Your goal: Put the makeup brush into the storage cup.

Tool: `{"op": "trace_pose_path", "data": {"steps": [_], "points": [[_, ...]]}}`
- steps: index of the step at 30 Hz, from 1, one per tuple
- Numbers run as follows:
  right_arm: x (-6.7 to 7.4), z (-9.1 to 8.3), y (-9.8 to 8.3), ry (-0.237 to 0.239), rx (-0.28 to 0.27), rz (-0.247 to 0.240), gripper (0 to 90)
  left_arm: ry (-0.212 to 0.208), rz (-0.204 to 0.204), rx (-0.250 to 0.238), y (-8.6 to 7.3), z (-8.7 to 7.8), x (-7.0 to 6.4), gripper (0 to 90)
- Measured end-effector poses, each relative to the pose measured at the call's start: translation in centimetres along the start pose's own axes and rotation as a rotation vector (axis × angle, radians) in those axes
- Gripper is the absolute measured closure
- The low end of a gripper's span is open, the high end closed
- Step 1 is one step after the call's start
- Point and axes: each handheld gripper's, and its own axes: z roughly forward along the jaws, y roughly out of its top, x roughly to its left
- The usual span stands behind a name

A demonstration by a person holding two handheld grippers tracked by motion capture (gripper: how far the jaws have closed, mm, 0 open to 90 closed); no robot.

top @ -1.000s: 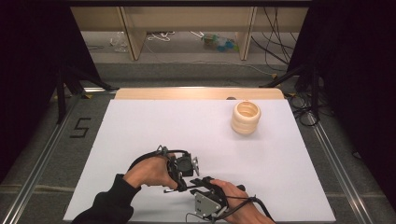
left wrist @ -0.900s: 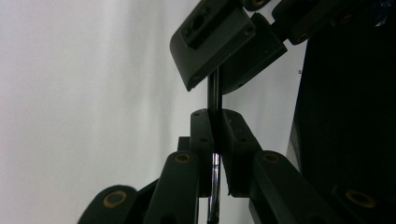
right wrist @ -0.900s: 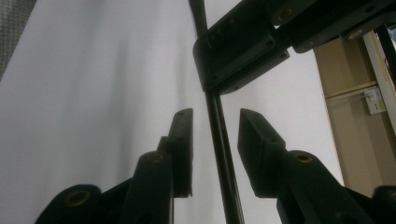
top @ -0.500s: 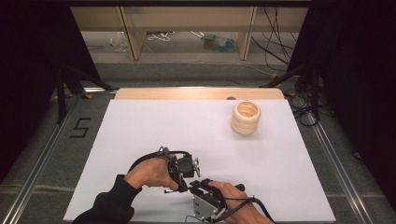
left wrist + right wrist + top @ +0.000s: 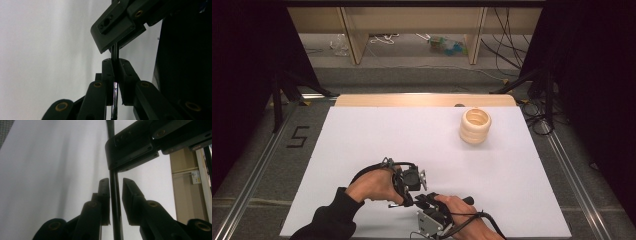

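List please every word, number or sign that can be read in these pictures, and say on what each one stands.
"5": a dark numeral on the grey floor mat left of the white table, in the high view.
No other readable text: the ribbed cup bears none, and the two gripper views show no legible marking.
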Motion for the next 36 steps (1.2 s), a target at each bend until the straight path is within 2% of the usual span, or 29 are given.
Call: {"op": "trace_pose_path", "data": {"steps": [1, 4, 7, 8, 11, 14, 16, 17, 18, 21, 23, 26, 29, 30, 34, 36], "points": [[0.0, 0.0, 0.0, 0.002, -0.004, -0.007, 78.8, 0.0, -0.001, -0.002, 0.0, 0.0, 0.0, 83.6], [0.1, 0.0, 0.0, 0.0, 0.0, 0.015, 79.6, 0.002, -0.001, -0.002, 0.0, -0.1, -0.1, 83.6], [0.0, 0.1, 0.0, 0.009, -0.008, -0.002, 80.5, 0.005, 0.003, 0.0, 0.1, -0.1, -0.1, 83.6], [0.1, 0.1, 0.1, -0.001, 0.001, 0.011, 80.8, 0.005, 0.001, 0.001, 0.1, 0.0, -0.1, 83.6], [0.0, 0.1, 0.1, 0.009, 0.001, -0.011, 81.5, 0.008, 0.001, 0.004, 0.1, 0.0, -0.1, 83.6], [0.0, 0.1, 0.1, 0.009, 0.003, -0.005, 82.1, 0.009, 0.003, 0.004, 0.2, 0.0, -0.2, 83.6], [0.2, 0.1, 0.1, 0.005, 0.013, 0.023, 82.6, 0.007, 0.002, 0.006, 0.2, 0.0, -0.2, 83.5], [-0.1, 0.1, 0.2, -0.009, 0.006, -0.02, 82.7, 0.007, 0.002, 0.006, 0.2, 0.1, -0.3, 83.6], [0.2, 0.1, 0.2, 0.013, 0.008, 0.003, 83.0, 0.006, 0.003, 0.007, 0.2, 0.1, -0.2, 83.6], [0.3, 0.1, 0.2, 0.017, 0.012, 0.006, 83.8, 0.008, 0.008, 0.009, 0.2, 0.1, -0.3, 83.5], [0.2, 0.2, 0.2, 0.019, 0.007, -0.027, 83.8, 0.007, 0.011, 0.012, 0.2, 0.1, -0.3, 83.5], [0.2, 0.1, 0.3, 0.02, 0.021, -0.02, 84.0, 0.012, 0.013, 0.012, 0.3, 0.2, -0.4, 83.3], [0.2, 0.1, 0.2, 0.021, 0.022, -0.01, 84.0, 0.033, -0.004, 0.003, 0.2, 0.0, -0.2, 75.9], [0.1, 0.1, 0.2, 0.024, 0.018, -0.017, 84.1, 0.04, 0.002, 0.004, 0.1, -0.1, -0.1, 74.9], [-0.3, -0.2, -0.2, 0.018, 0.021, 0.013, 84.1, 0.034, -0.014, -0.018, -0.2, -0.8, 0.0, 68.5], [0.0, -0.5, -0.3, -0.003, 0.046, 0.098, 84.1, 0.046, -0.011, -0.038, -0.5, -1.1, 0.0, 64.1]]}}
